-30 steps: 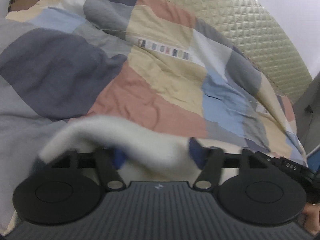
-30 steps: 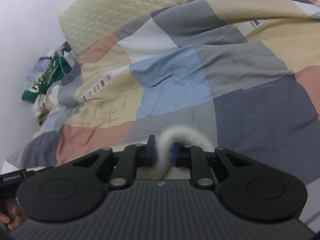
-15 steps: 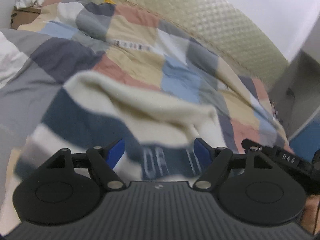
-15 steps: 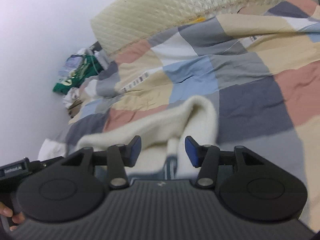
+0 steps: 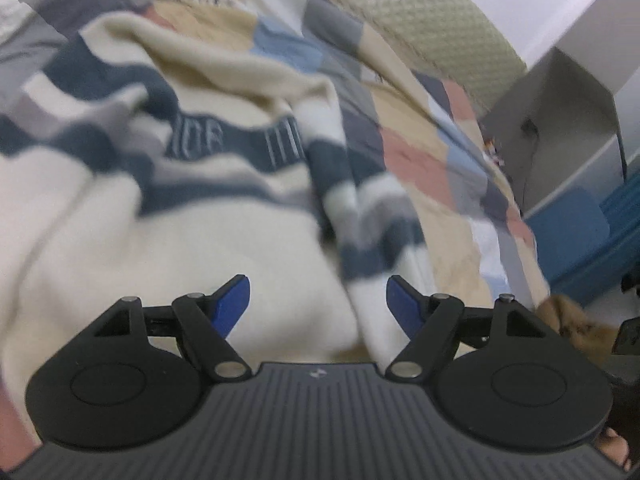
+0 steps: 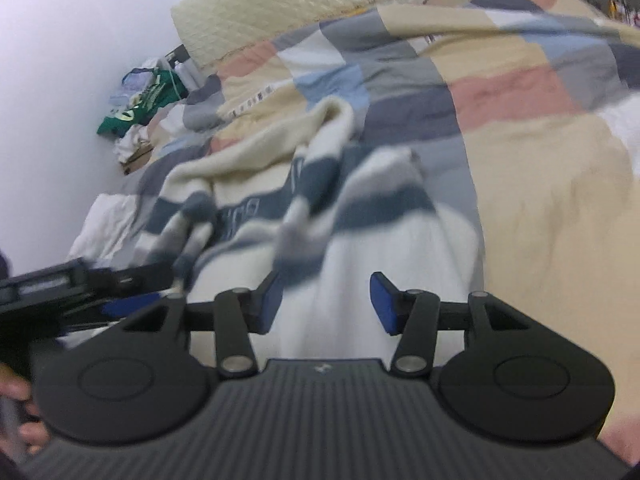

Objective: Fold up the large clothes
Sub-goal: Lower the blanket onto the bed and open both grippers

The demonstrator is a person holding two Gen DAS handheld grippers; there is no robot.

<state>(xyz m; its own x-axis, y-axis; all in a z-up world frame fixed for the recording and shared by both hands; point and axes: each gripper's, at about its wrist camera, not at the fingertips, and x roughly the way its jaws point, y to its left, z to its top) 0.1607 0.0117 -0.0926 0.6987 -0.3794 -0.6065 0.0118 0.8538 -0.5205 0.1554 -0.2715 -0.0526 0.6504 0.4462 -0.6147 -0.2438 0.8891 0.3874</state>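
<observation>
Sweater (image 5: 168, 240) lengthwise, collar seemingly toward headboard (image 6: 304, 4) — both grippers' jaws parted, empty.

a patchwork quilt (image 6: 520, 92) in grey, blue, pink and cream covers the bed, below a cream quilted headboard (image 6: 280, 4). a green bag (image 6: 140, 108) sits in clutter by the wall. a grey cabinet (image 5: 560, 120) stands beside what may be a blue chair (image 5: 568, 228).
</observation>
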